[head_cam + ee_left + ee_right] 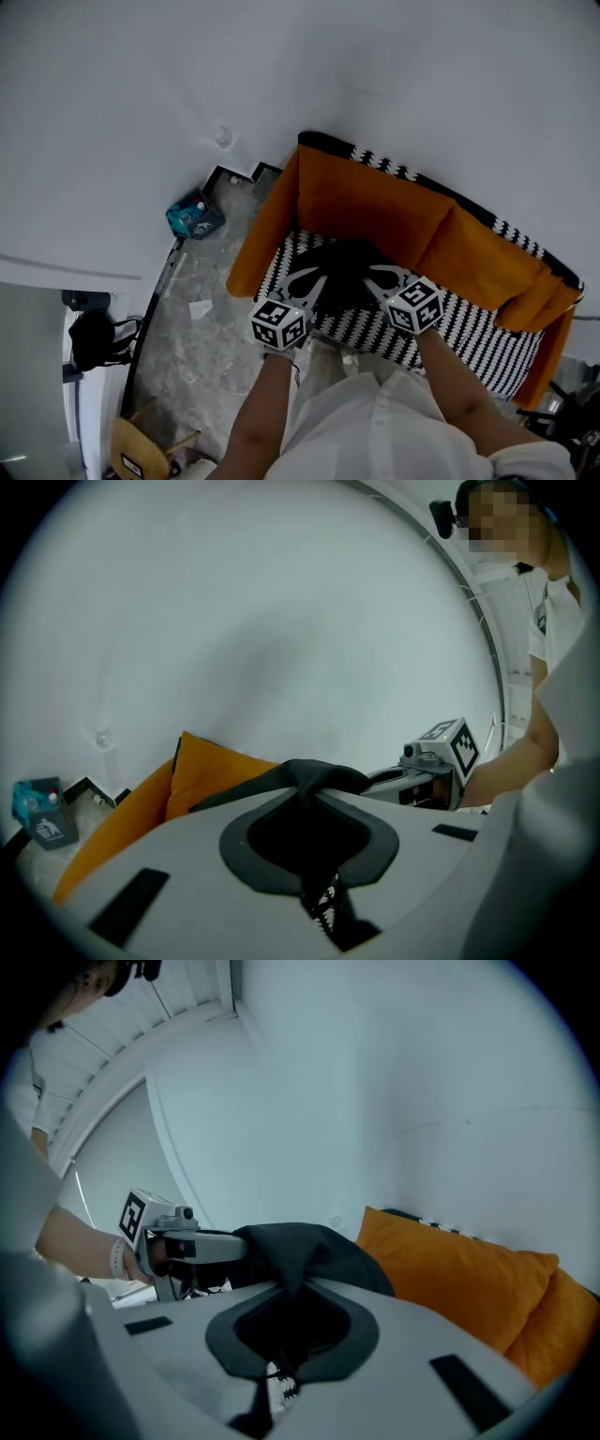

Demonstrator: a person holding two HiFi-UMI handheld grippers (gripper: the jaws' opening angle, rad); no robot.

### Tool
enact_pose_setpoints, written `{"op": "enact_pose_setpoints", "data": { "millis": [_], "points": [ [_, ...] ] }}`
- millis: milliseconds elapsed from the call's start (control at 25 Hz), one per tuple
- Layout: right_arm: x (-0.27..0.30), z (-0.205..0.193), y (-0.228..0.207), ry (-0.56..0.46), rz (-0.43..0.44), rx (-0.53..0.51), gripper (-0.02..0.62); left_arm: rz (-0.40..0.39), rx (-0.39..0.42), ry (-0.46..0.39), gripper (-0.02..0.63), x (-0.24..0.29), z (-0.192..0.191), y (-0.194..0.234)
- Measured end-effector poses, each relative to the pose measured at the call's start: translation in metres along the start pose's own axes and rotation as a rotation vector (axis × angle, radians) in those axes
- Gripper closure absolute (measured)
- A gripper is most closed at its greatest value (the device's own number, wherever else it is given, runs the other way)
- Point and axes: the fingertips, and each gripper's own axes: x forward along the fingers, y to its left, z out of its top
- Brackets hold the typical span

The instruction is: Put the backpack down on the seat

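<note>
Backpack (pixel 345 262) in left claw (pixel 312 791), right claw (pixel 286 1284)

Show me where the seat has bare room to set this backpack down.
The striped seat is bare to the right of the backpack, a patch bordered by the orange back cushions and the right armrest. The left end is crowded: only a narrow strip shows between the backpack and the left armrest.

left tool (pixel 311 281) and right tool (pixel 379 278) hide part of the black fabric backpack (pixel 343 262); small teal floor item (pixel 192 217) is unidentifiable.
</note>
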Motion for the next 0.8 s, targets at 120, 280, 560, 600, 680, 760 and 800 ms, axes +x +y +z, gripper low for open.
{"op": "enact_pose_setpoints", "data": {
  "millis": [120,280,560,600,680,760,800],
  "points": [
    [0.012,-0.011,-0.006,0.030,-0.008,0.014,0.575,0.005,-0.020,0.027,0.563,0.006,-0.013,0.011],
    [0.026,-0.029,-0.008,0.077,-0.017,0.029,0.575,0.019,-0.057,0.066,0.563,0.009,-0.033,0.024],
    [0.046,-0.063,-0.012,0.158,-0.029,0.070,0.575,0.048,-0.120,0.123,0.563,0.014,-0.068,0.039],
    [0.048,-0.066,-0.012,0.159,-0.031,0.081,0.575,0.049,-0.130,0.123,0.563,0.015,-0.071,0.040],
    [0.049,-0.066,-0.014,0.152,-0.036,0.101,0.575,0.051,-0.140,0.118,0.563,0.016,-0.072,0.042],
    [0.050,-0.066,-0.017,0.152,-0.039,0.105,0.575,0.052,-0.139,0.121,0.563,0.019,-0.072,0.043],
    [0.051,-0.068,-0.018,0.159,-0.040,0.103,0.575,0.052,-0.139,0.126,0.563,0.020,-0.074,0.043]
  ]
}}
